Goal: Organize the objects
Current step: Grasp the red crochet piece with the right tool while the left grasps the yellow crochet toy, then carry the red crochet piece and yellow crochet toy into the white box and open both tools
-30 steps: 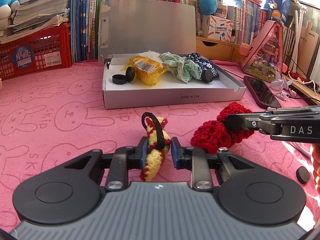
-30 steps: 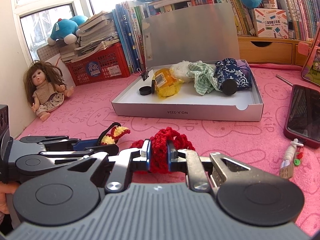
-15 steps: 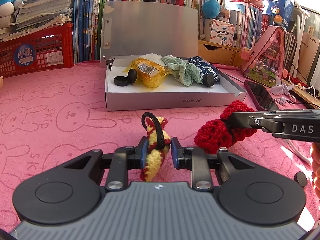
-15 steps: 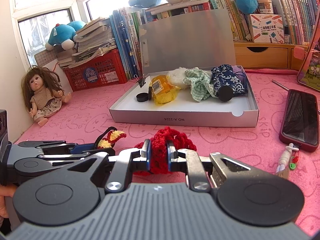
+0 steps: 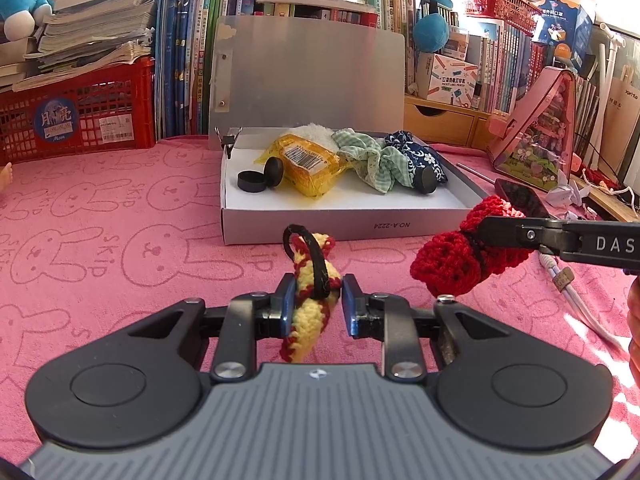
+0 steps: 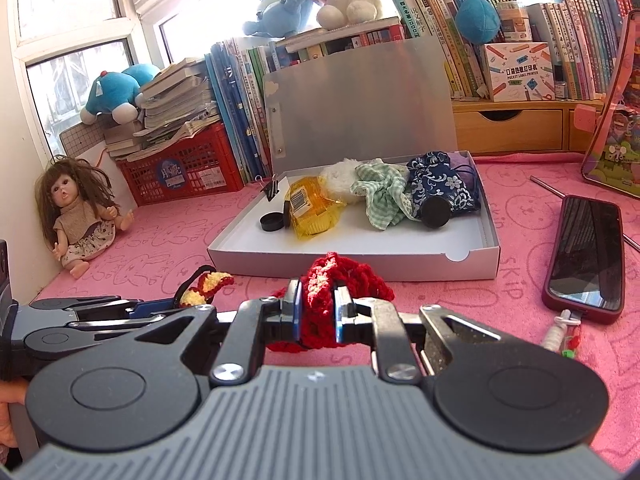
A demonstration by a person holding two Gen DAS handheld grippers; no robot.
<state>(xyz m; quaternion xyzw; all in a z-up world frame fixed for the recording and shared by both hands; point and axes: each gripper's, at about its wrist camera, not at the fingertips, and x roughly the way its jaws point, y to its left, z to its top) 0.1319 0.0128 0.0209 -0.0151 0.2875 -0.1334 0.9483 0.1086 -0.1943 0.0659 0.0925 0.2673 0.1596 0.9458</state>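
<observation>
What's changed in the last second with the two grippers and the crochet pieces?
Both grippers have lifted and eased toward the white box. The left gripper still clamps the yellow crochet piece, the right gripper the red crochet piece. Box contents unchanged.

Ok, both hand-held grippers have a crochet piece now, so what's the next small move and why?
Probably carry both forward over the open white box. The left hand-held gripper pinches the yellow crochet piece, the right hand-held gripper the red crochet piece, both short of the box's front wall; bare floor shows at the box's front.
</observation>
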